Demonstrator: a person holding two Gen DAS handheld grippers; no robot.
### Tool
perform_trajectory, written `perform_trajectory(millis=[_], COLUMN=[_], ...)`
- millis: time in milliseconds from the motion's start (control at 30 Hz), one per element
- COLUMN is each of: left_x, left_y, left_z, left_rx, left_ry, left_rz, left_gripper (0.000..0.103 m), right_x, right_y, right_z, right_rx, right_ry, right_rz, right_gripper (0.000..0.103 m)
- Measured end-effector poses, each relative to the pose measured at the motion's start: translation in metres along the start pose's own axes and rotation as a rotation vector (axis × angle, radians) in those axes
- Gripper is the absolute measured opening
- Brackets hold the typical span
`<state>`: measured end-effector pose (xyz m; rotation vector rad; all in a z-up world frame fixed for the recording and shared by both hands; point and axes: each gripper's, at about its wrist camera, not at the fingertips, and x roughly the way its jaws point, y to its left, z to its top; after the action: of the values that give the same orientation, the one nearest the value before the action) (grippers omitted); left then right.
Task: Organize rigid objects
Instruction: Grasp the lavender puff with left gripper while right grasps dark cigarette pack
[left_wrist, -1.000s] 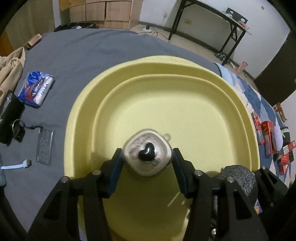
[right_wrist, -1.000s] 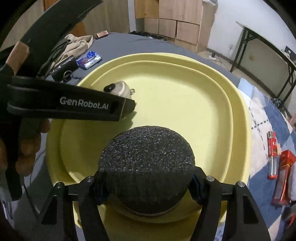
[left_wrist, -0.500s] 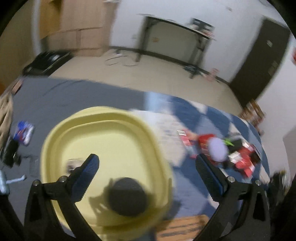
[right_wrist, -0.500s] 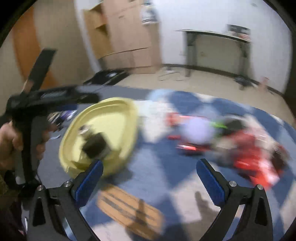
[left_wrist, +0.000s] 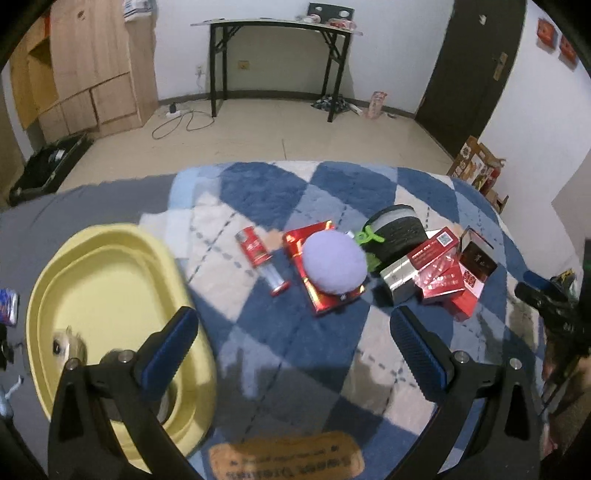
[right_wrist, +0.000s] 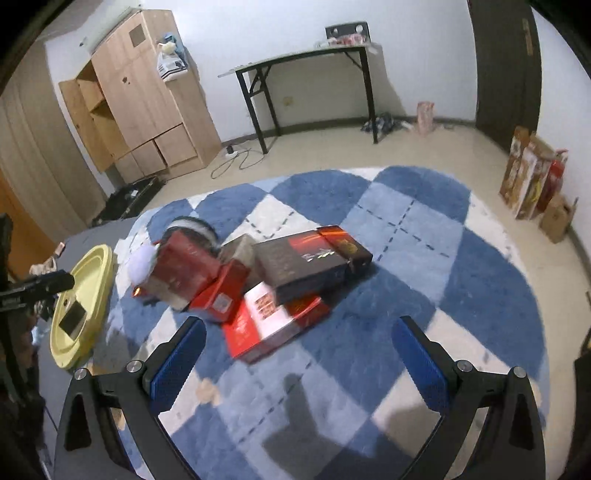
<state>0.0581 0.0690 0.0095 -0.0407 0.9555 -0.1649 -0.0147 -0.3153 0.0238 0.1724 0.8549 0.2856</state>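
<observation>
Both pairs of blue-padded fingers stand spread wide with nothing between them, having just been opening. The left gripper (left_wrist: 293, 341) hovers over the blue-and-white checked rug (left_wrist: 258, 192), and the right gripper (right_wrist: 299, 349) hovers over the same rug a little farther along. Just ahead of both lies the pile of boxes (right_wrist: 288, 273), the landmark here: red, dark and silver cartons stacked loosely and overlapping at angles. They look stiff, light and glossy, so probably a little slippery; a grip across the narrow sides of the topmost dark box (right_wrist: 310, 258) seems soundest, since pulling a lower one would likely topple the rest. Resting on a red box at the pile's near-left edge is a lavender dome (left_wrist: 334, 262), and behind it a black-and-grey round object (left_wrist: 397, 232); their weight cannot be judged. To the left of the pile lies a red cylinder (left_wrist: 260, 260) on its side, likely to roll. Farther left of the pile sits a yellow tray (left_wrist: 110, 280), already holding a small pale case (left_wrist: 66, 345) and a dark object mostly hidden behind the left finger.
</observation>
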Motion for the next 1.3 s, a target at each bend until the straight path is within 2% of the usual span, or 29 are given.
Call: perform_trajectory(millis=[167, 233, 267, 400, 600, 767, 867, 967, 1033, 1133, 1167, 1200, 1233, 1300], left_x=[0.031, 0.045, 0.051, 0.07, 0.089, 0.099, 0.098, 0.103, 0.108, 0.107, 0.105, 0.104, 0.102, 0.096], left_y=[-0.027, -0.028, -0.025, -0.018, -0.035, -0.044, -0.043, -0.043, -0.043, -0.036, -0.034, -0.032, -0.031, -0.029], left_z=[0.014, 0.018, 0.019, 0.022, 0.019, 0.019, 0.022, 0.022, 0.021, 0.022, 0.022, 0.023, 0.024, 0.027], left_rx=[0.132, 0.197, 0.203, 0.214, 0.254, 0.259, 0.219, 0.208, 0.215, 0.181, 0.172, 0.165, 0.162, 0.164], left_ry=[0.029, 0.033, 0.045, 0.064, 0.064, 0.05, 0.026, 0.042, 0.046, 0.034, 0.03, 0.03, 0.029, 0.022], left_rz=[0.001, 0.036, 0.048, 0.012, -0.031, -0.021, -0.029, -0.028, 0.017, 0.003, -0.003, -0.01, -0.014, -0.029], left_gripper=[0.103, 0.103, 0.103, 0.103, 0.103, 0.103, 0.094, 0.082, 0.073, 0.069, 0.068, 0.066, 0.061, 0.059], right_x=[0.051, 0.066, 0.077, 0.102, 0.114, 0.118, 0.122, 0.126, 0.131, 0.131, 0.13, 0.13, 0.131, 0.129], right_y=[-0.033, -0.04, -0.043, -0.052, -0.06, -0.064, -0.065, -0.058, -0.053, -0.044, -0.043, -0.04, -0.039, -0.037], right_z=[0.024, 0.032, 0.036, 0.045, 0.048, 0.048, 0.045, 0.043, 0.044, 0.047, 0.048, 0.048, 0.048, 0.048], right_rx=[-0.015, -0.03, -0.037, -0.058, -0.079, -0.043, -0.027, -0.038, -0.052, -0.055, -0.056, -0.061, -0.065, -0.062], right_ry=[0.062, 0.084, 0.089, 0.095, 0.081, 0.068, 0.062, 0.057, 0.055, 0.049, 0.042, 0.037, 0.033, 0.025], right_rz=[0.092, 0.133, 0.14, 0.18, 0.232, 0.267, 0.265, 0.239, 0.199, 0.156, 0.141, 0.123, 0.118, 0.118], right_gripper=[0.103, 0.103, 0.103, 0.103, 0.103, 0.103, 0.103, 0.103, 0.103, 0.101, 0.095, 0.093, 0.093, 0.092])
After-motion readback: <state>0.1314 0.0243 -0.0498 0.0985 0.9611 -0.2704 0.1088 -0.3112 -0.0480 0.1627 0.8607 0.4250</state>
